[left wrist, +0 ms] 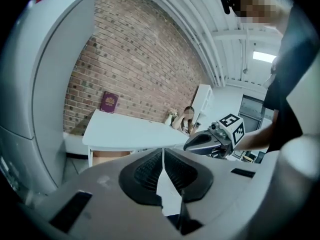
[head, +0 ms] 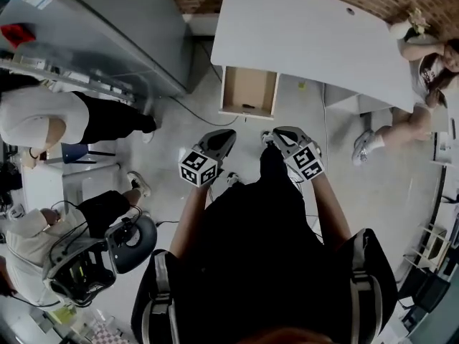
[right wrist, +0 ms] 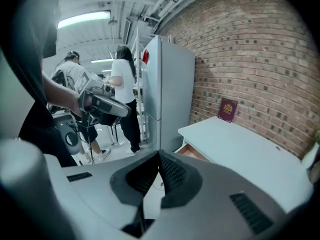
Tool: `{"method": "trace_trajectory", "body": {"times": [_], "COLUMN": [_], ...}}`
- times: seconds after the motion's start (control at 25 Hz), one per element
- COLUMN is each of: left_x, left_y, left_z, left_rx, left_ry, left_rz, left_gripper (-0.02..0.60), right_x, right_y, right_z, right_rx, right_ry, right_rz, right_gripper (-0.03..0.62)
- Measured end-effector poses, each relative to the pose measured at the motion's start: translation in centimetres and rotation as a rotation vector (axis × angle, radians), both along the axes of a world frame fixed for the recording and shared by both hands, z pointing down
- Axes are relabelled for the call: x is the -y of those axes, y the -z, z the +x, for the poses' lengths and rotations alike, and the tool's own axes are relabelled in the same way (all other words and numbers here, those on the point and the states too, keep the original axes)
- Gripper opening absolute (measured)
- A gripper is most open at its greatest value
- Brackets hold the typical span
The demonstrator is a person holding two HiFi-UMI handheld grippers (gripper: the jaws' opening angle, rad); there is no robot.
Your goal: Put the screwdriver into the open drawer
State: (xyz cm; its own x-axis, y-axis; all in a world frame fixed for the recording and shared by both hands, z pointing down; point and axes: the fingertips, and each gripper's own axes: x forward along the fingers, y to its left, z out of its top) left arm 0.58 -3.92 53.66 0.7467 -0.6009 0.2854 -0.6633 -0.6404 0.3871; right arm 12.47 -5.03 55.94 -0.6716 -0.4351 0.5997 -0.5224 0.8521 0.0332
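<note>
Left gripper [head: 228, 133] and right gripper [head: 277, 132]: fingers together on nothing, held short of the drawer [head: 254, 84]. Dark sliver in the drawer, probably the screwdriver [head: 247, 107]. Risk: the drawer stands open, and a knee could jolt it.

Expect even, cool overhead light. A ceiling strip light [right wrist: 85, 18], up and left of the bench [right wrist: 250, 154], glares white in your right gripper view. Both gripper views bend and darken at the edges; the foreground below the bench blurs.
</note>
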Motion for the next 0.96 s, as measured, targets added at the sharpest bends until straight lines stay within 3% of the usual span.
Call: {"method": "trace_trajectory", "body": {"times": [0.6, 0.96], "left_x": [-1.7, -2.2], "left_y": [1.8, 1.1], "left_z": [-2.6, -3.1], "left_rx": [0.015, 0.018], "left_ry": [-0.032, -0.05], "left_rz": [0.062, 0.051], "left_gripper": [0.023, 0.023], "right_x": [-2.6, -3.3], "right_y": [-0.2, -1.2], "right_z": [-0.5, -0.5], "right_rx": [-0.023, -0.039], "right_ry": [-0.061, -0.084], "right_rz": [0.026, 0.013], "right_gripper": [0.057, 0.057]}}
